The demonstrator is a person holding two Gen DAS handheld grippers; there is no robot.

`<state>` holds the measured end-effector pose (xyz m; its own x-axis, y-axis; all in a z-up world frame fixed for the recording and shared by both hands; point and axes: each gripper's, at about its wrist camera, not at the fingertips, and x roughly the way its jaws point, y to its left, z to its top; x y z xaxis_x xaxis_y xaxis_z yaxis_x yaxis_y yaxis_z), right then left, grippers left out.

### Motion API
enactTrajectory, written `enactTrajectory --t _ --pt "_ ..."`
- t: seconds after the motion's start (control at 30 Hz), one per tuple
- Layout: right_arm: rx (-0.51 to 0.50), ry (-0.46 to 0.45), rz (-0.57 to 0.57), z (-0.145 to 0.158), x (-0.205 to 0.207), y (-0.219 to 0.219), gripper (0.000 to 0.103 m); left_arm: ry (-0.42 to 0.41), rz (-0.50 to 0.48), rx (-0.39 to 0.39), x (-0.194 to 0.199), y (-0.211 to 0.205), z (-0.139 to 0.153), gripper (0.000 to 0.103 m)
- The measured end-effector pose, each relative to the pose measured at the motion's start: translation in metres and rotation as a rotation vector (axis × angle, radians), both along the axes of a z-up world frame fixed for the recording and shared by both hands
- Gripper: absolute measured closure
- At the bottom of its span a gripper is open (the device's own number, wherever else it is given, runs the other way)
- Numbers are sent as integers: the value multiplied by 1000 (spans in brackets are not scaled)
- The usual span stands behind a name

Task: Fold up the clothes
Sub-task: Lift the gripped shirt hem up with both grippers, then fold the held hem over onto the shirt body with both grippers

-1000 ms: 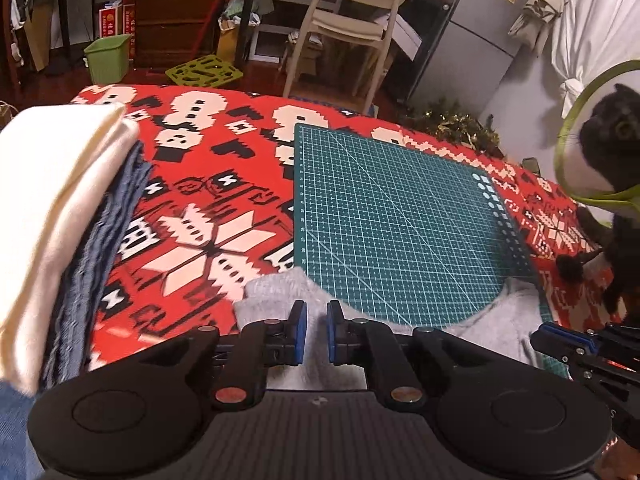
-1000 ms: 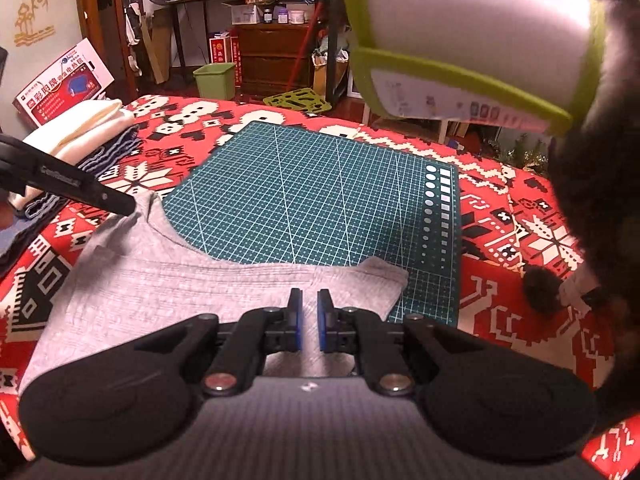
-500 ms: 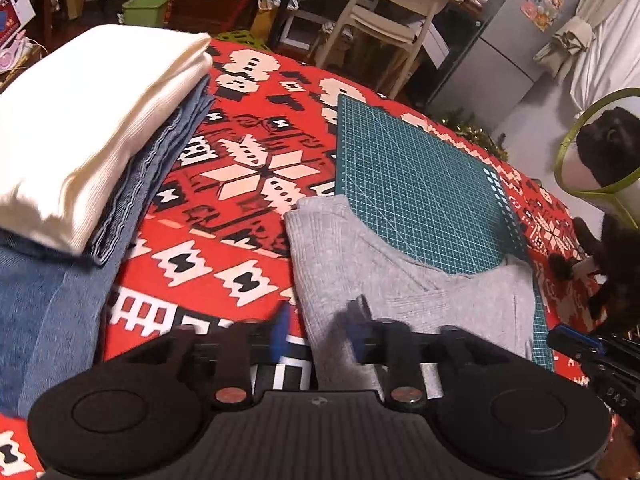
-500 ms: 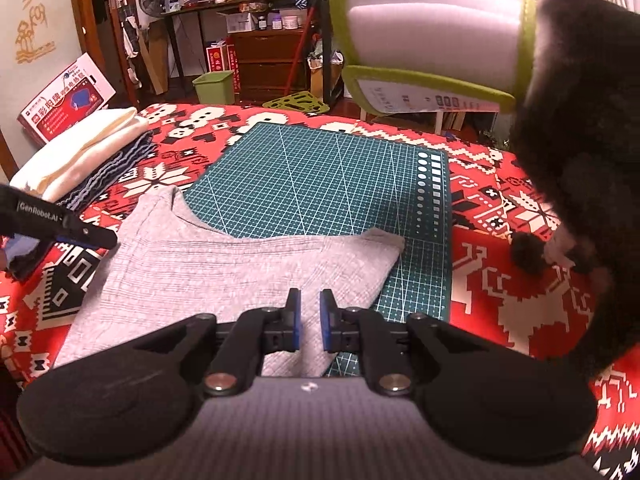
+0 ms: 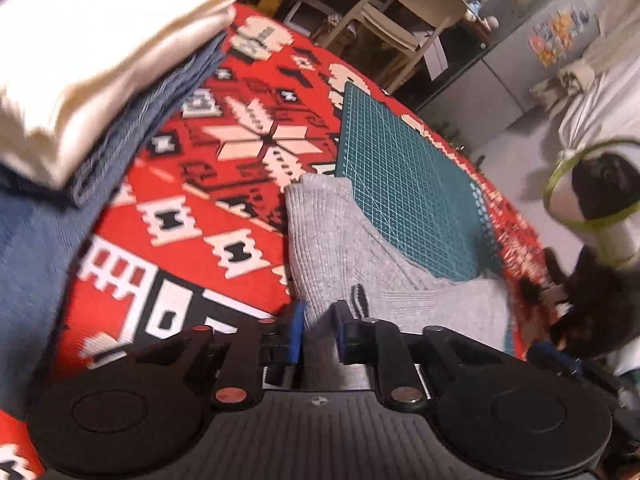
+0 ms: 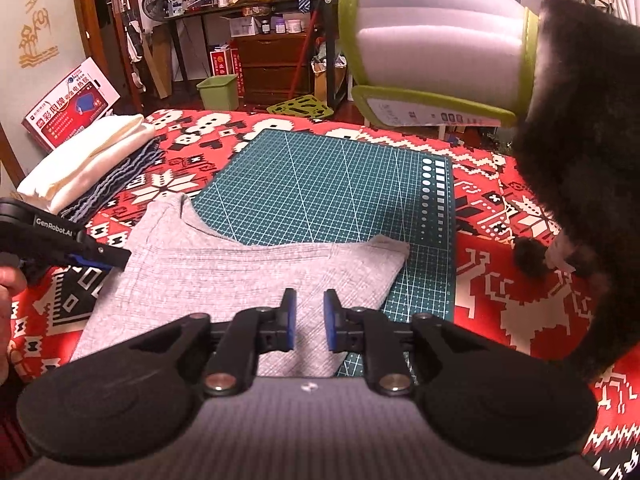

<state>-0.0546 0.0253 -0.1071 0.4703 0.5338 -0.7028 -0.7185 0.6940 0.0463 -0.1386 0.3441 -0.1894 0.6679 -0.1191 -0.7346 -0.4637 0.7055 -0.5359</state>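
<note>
Both the left gripper [image 5: 318, 328] and right gripper [image 6: 307, 320] hover released over the grey shirt [image 6: 248, 272]; the black cat [image 6: 580, 184] at the counter's right edge could paw the fabric mid-fold.

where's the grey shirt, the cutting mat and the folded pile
grey shirt [image 6: 240, 276]: right wrist view, middle of its body.
cutting mat [image 6: 320, 184]: right wrist view, bare gridded centre.
folded pile [image 6: 92, 160]: right wrist view, cream top layer.

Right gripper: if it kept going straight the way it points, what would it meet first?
Most likely the grey garment lying right ahead of the open right gripper, then the green cutting mat beyond; its height above the cloth is unclear.
</note>
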Motion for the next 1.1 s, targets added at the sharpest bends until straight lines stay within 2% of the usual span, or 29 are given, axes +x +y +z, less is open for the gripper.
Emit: enactTrajectory --t 0.03,0.1,0.33,0.43,0.63,0.77,0.93,1.1 --pt "-1 -1 0 0 0 0 84 -1 9 -7 -1 0 0 94" --pt "-4 -2 -1 1 0 1 84 -2 25 -13 -1 -1 0 96" --pt "-1 -8 -4 2 -2 -1 84 -1 -31 280 7 -47 48 97" --pt "18 -6 -19 5 -1 -10 84 -34 -70 351 11 -65 71 97" --pt "67 -24 -43 14 -1 -34 82 -107 -144 375 26 -101 105 97" --pt "94 -36 -68 17 1 -53 82 -119 -215 387 46 -137 110 97" --pt "123 -35 -131 18 8 -80 81 -94 -312 410 79 -187 95 97" --pt "122 -23 -165 11 14 -95 81 -44 -344 395 106 -211 64 97"
